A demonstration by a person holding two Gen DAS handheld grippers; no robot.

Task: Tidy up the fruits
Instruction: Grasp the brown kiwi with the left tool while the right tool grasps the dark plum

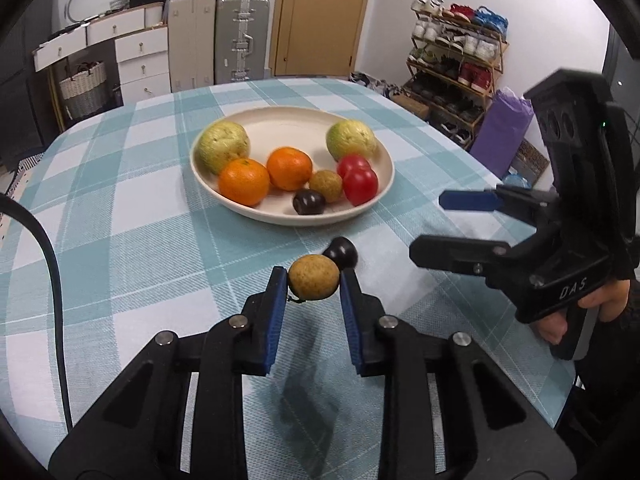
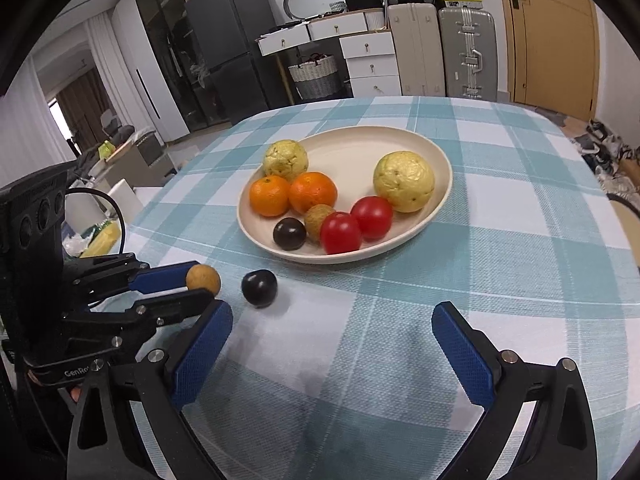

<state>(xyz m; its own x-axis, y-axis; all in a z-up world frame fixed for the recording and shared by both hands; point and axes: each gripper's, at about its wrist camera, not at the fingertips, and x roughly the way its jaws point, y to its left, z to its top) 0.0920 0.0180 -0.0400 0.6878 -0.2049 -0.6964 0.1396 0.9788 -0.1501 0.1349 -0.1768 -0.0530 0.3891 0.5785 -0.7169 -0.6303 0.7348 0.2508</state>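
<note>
My left gripper (image 1: 314, 286) is shut on a small tan round fruit (image 1: 314, 283), held just above the checked tablecloth; it also shows in the right wrist view (image 2: 203, 279). A dark plum (image 1: 341, 252) lies on the cloth just beyond it, also in the right wrist view (image 2: 259, 288). A cream plate (image 1: 280, 120) holds two green guavas, two oranges, two red tomatoes, a tan fruit and a dark plum. My right gripper (image 2: 332, 332) is open and empty over the cloth, near the loose plum; it shows in the left wrist view (image 1: 428, 224).
The table's right edge (image 1: 520, 200) drops toward a shoe rack (image 1: 452, 64) and a purple bag (image 1: 504, 136). Drawers, suitcases and a door stand beyond the far edge. A black cable (image 1: 52, 272) runs along the left side.
</note>
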